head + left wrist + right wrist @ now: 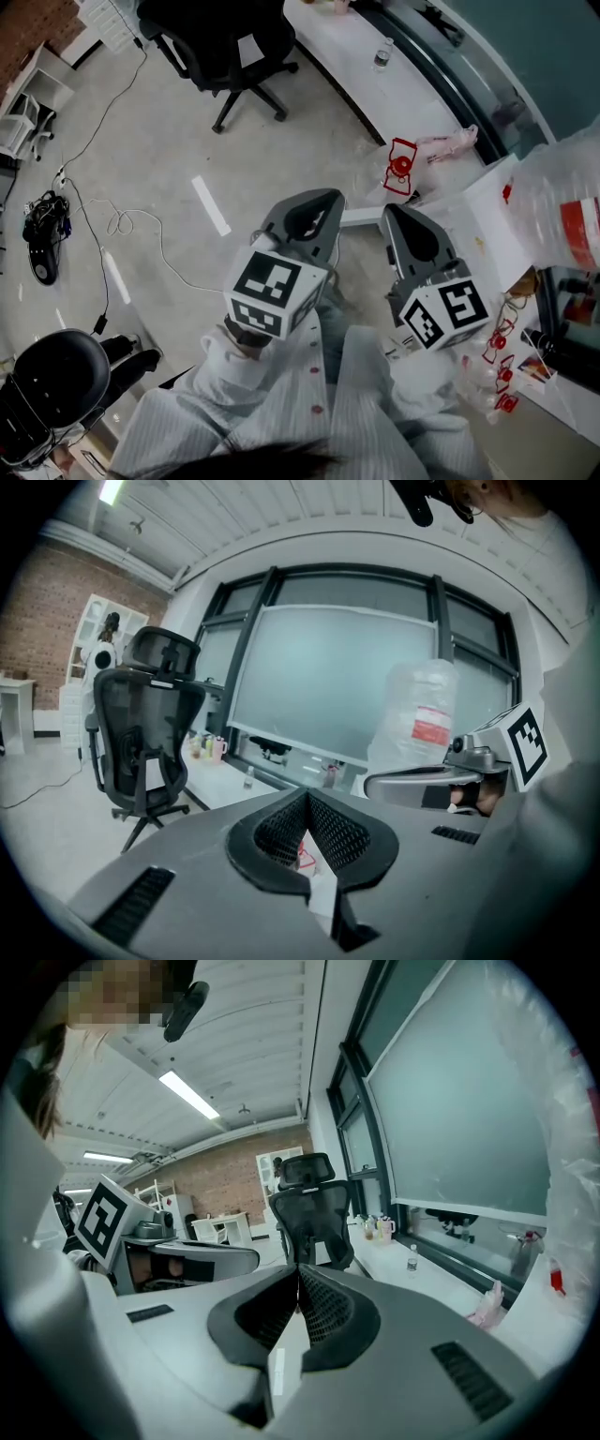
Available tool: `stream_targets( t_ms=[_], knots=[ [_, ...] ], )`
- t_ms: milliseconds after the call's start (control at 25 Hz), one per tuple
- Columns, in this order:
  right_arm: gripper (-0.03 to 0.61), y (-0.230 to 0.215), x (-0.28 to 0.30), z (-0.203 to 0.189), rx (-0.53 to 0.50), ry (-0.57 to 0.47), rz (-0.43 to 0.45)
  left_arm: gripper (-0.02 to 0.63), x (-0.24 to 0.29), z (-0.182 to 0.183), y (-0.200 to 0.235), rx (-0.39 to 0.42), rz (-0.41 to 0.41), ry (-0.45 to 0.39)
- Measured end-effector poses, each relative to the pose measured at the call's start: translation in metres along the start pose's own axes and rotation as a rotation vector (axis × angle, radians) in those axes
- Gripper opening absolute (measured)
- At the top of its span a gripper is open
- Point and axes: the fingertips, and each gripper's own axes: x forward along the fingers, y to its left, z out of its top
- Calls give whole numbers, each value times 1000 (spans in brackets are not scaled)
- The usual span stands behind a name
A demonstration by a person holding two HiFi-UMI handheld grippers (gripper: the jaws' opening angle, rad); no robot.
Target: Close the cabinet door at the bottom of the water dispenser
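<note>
**Inspector:** Gripper state?

**Operator:** I read the left gripper [306, 797] as clenched, mesh pads tip to tip, nothing between them. The right gripper [298, 1271] is the same: closed and empty. The two sit side by side.

**Inspector:** Surroundings, working outward?

**Operator:** Just right of the right gripper stands a large clear water bottle [570, 208] with a red label, which I take to top the water dispenser. Ahead of both grippers runs a white counter [394, 89]. Ahead and to the left is an office chair [223, 45].

**Inspector:** And the cabinet door?

**Operator:** No view shows it. I judge it lies below that bottle, low and to the right of the right gripper.

**Inspector:** Handling?

**Operator:** In my judgement it is a light, stiff hinged panel that swings freely. No grasp is needed: I would press closed jaw tips on its free edge, away from the hinge. A smooth face could let them slide.
</note>
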Motion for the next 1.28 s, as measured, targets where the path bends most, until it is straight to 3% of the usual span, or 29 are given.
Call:
stream_targets(
  t_ms=[360, 640, 1040, 1280],
  knots=[
    [14, -27, 35, 5, 47, 17, -84, 9, 37, -1, 27, 32, -68, 77],
    [15, -46, 67, -12, 91, 40, -160, 11, 63, -24, 52, 34, -132, 143],
    [15, -73, 126, -133, 212, 177, -195, 11, 112, -117, 103, -30, -110, 241],
    [17, -88, 159, -219, 247, 215, -231, 11, 131, -202, 134, -29, -90, 335]
  ],
)
